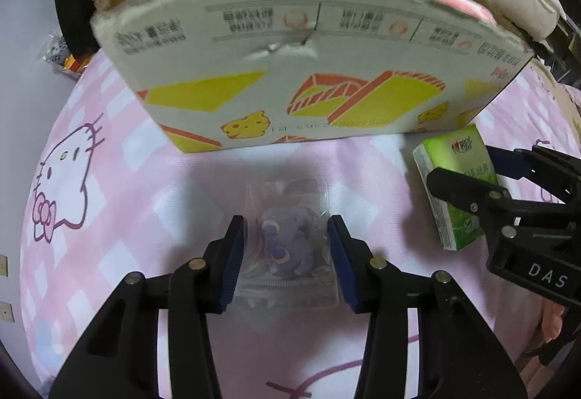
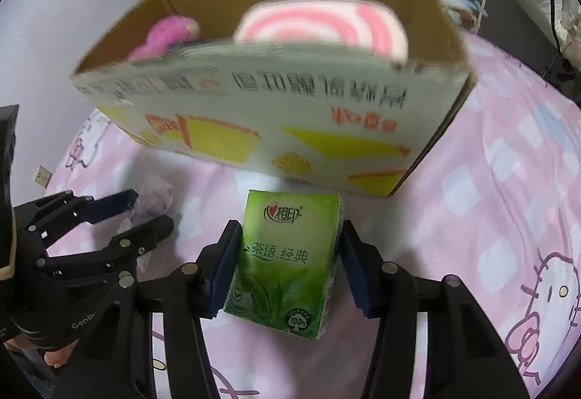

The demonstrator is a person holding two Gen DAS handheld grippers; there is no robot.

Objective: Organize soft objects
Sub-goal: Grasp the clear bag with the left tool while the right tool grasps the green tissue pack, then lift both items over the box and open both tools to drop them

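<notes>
- left gripper (image 1: 287,253) is clamped on a clear bag holding a purple plush toy (image 1: 288,246), on the pink bedspread (image 1: 109,217) just near of the cardboard box (image 1: 290,72).
- right gripper (image 2: 288,261) has the green tissue pack (image 2: 287,261) between its jaws; left pad touches it, whether the right pad presses i cannot tell.
- inside the box lie a pink-striped cushion (image 2: 323,28) and a pink plush (image 2: 170,34).
</notes>
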